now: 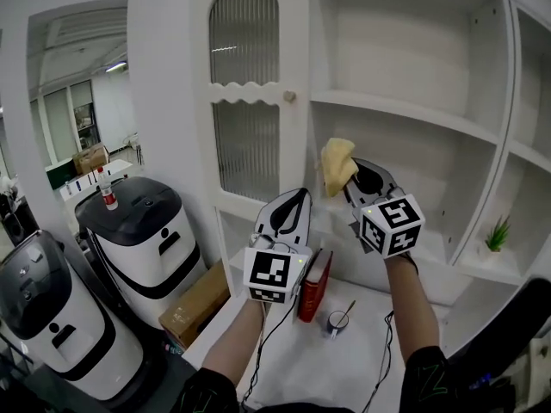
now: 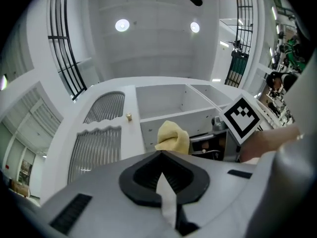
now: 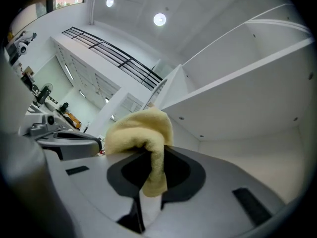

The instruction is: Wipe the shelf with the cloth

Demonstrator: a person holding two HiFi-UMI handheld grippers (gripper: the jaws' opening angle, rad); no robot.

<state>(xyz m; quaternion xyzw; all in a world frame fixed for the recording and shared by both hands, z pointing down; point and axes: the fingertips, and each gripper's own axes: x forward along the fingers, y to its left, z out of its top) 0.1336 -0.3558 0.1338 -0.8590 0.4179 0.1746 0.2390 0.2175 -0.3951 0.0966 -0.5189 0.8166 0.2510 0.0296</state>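
A yellow cloth (image 1: 337, 165) is pinched in my right gripper (image 1: 351, 183), whose jaws are shut on it; the cloth (image 3: 140, 136) bunches above the jaws in the right gripper view. It is held up in front of the white shelf unit, below the middle shelf board (image 1: 405, 115) and above the lower shelf (image 1: 430, 261). My left gripper (image 1: 295, 200) is shut with nothing in it, lower and left of the right one, in front of the cabinet door (image 1: 246, 101). From the left gripper view the cloth (image 2: 173, 137) shows just beyond the jaws.
A red book (image 1: 315, 284) and a small cup with a stick (image 1: 337, 321) stand on the white counter (image 1: 301, 360) below. A small green plant (image 1: 497, 233) sits on the lower right shelf. Two white-and-black machines (image 1: 146, 231) and a cardboard box (image 1: 196, 303) are at left.
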